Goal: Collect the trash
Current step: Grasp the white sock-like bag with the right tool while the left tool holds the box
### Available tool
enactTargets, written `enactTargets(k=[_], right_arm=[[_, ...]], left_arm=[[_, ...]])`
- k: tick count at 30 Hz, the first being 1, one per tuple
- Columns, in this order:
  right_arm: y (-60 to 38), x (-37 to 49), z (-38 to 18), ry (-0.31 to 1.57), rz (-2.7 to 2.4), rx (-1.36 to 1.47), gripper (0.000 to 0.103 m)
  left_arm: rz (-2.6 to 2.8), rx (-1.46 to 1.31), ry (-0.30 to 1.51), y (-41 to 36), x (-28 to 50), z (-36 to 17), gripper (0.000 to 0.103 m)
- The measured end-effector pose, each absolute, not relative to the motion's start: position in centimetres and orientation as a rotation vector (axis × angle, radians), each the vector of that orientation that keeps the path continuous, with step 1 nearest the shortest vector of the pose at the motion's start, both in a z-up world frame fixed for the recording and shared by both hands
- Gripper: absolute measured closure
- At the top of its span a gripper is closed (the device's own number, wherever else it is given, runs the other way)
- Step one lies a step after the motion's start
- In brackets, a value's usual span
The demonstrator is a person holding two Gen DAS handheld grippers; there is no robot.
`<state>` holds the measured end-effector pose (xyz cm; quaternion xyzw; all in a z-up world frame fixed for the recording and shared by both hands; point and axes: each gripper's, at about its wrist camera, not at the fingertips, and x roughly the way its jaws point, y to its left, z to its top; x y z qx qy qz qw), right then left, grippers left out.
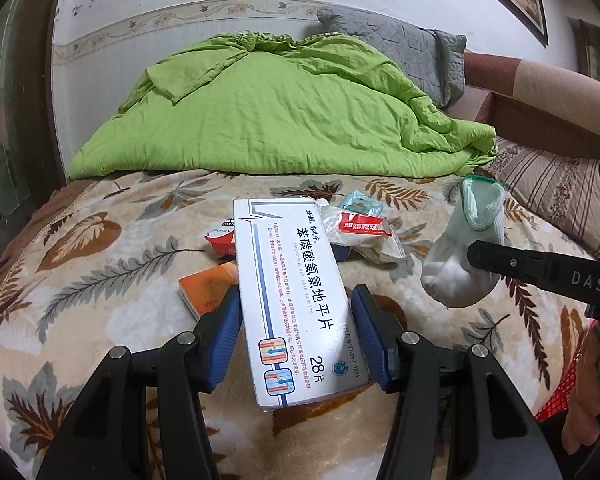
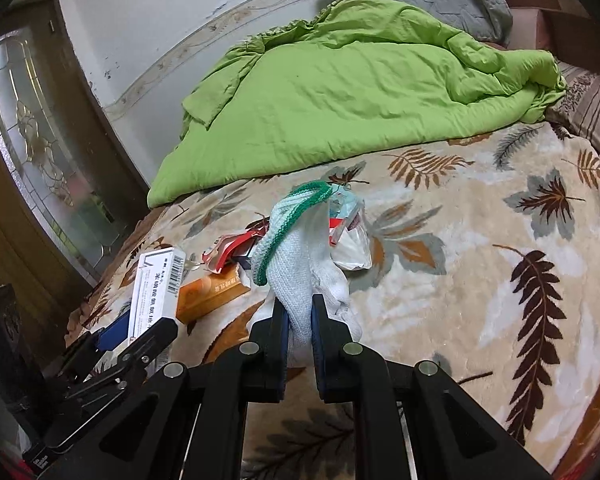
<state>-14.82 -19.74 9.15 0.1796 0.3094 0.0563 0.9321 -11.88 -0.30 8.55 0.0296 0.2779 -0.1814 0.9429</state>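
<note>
My left gripper (image 1: 296,336) clenches a white pill box (image 1: 296,292) between its fingers; my right gripper (image 2: 299,344) pinches a white sock (image 2: 300,264), both lifted off the bed (image 2: 480,280) for disposal.

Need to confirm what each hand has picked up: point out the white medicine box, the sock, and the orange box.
white medicine box (image 1: 296,300): left wrist view, middle of its printed face.
sock (image 2: 300,280): right wrist view, knitted body above the jaws.
orange box (image 2: 212,294): right wrist view, its top face.
</note>
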Motion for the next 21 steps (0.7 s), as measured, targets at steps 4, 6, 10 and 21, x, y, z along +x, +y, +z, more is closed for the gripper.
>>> enactTargets(k=[4, 6, 10, 21], right_arm=[[-19.33, -14.93, 9.28, 0.628, 0.118, 0.347, 0.092], [-19.24, -14.88, 9.28, 0.626, 0.118, 0.341, 0.092], [-19.26, -14.84, 9.28, 0.626, 0.118, 0.34, 0.092], [-19.41, -14.77, 9.19, 0.629, 0.118, 0.346, 0.092]], left_arm=[[-0.362, 0.076, 0.56, -0.48, -11.83, 8.5, 0.049], [-0.358, 0.083, 0.556, -0.52, -11.83, 8.49, 0.049], [-0.355, 0.088, 0.554, -0.53, -11.77, 8.51, 0.049], [-0.348, 0.093, 0.553, -0.46, -11.55, 8.56, 0.049]])
